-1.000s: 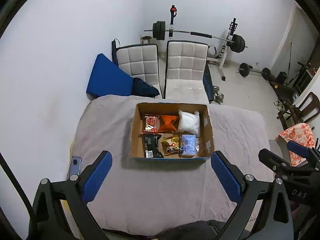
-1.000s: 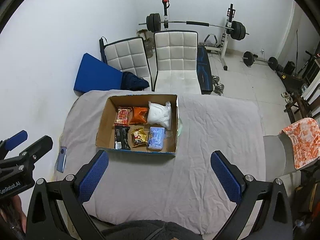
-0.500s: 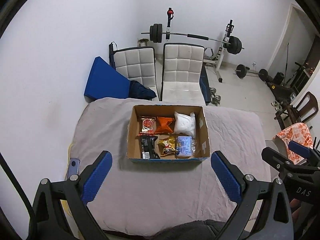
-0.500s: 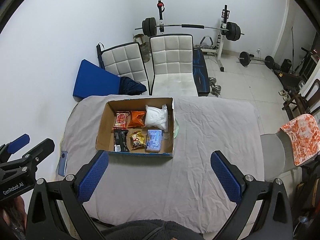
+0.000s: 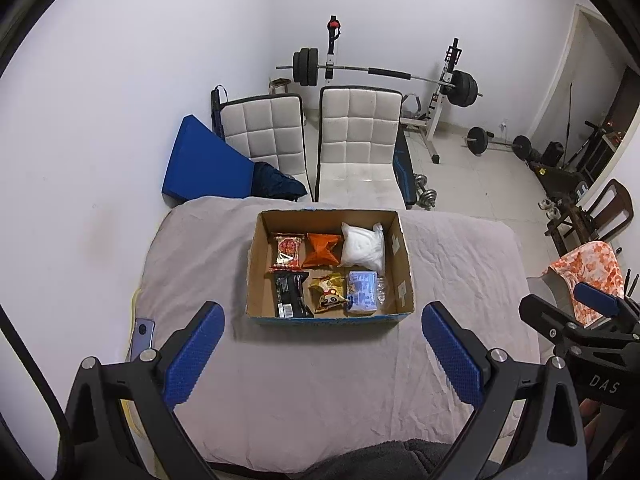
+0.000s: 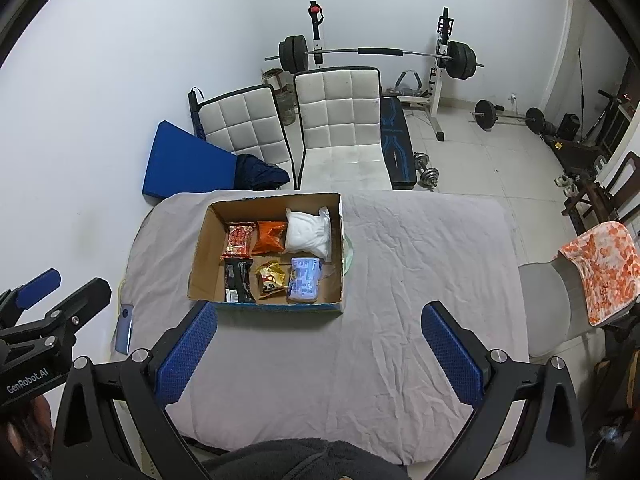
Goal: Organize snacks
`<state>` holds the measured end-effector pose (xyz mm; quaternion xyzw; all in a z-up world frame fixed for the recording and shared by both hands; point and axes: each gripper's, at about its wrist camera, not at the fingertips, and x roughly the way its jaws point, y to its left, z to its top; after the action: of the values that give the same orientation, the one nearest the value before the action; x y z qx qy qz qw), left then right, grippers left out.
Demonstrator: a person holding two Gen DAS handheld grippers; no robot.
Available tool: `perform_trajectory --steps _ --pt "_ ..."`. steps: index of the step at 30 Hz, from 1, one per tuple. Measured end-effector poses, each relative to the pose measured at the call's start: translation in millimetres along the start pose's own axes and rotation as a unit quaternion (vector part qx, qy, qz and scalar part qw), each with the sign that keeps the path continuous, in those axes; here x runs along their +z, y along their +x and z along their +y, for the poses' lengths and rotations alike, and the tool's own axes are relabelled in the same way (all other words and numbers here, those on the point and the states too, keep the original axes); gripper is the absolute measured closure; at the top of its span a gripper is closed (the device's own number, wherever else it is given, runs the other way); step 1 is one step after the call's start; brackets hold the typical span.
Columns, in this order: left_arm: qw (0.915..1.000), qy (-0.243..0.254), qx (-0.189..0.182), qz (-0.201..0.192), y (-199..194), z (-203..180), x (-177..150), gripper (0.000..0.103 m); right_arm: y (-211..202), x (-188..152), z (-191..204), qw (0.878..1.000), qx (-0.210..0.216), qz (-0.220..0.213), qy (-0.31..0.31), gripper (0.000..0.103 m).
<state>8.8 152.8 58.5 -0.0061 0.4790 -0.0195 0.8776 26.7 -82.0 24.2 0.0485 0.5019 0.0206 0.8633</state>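
Observation:
An open cardboard box (image 5: 401, 264) (image 6: 200, 256) stands on a table under a grey cloth (image 5: 320, 380) (image 6: 420, 280). Inside lie several snack packs in two rows: a red pack (image 5: 286, 250), an orange pack (image 5: 322, 249) and a white bag (image 5: 362, 246) at the back, a black pack (image 5: 290, 294), a gold pack (image 5: 330, 292) and a blue-white pack (image 5: 362, 292) in front. My left gripper (image 5: 322, 350) hangs open, high above the table's near side. My right gripper (image 6: 318, 350) is open too, high and to the box's right. Both hold nothing.
A phone (image 5: 142, 332) lies at the table's left edge. Two white quilted chairs (image 5: 356, 140), a blue pad (image 5: 204, 168) and a barbell rack (image 5: 440, 100) stand behind the table. A chair with an orange cloth (image 6: 596, 268) is at the right. Something pale green (image 6: 349, 256) shows behind the box's right wall.
Both grippers have drawn back and up from the table, so the box looks smaller and more of the room shows. Nothing in the box has moved.

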Motion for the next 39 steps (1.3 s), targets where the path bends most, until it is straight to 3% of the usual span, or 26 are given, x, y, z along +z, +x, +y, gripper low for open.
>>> perform_trajectory --steps 39 --pt "0.9998 -0.006 -0.011 -0.015 -4.8 -2.2 -9.7 0.002 -12.9 -0.6 -5.3 1.0 -0.018 -0.02 0.0 0.0"
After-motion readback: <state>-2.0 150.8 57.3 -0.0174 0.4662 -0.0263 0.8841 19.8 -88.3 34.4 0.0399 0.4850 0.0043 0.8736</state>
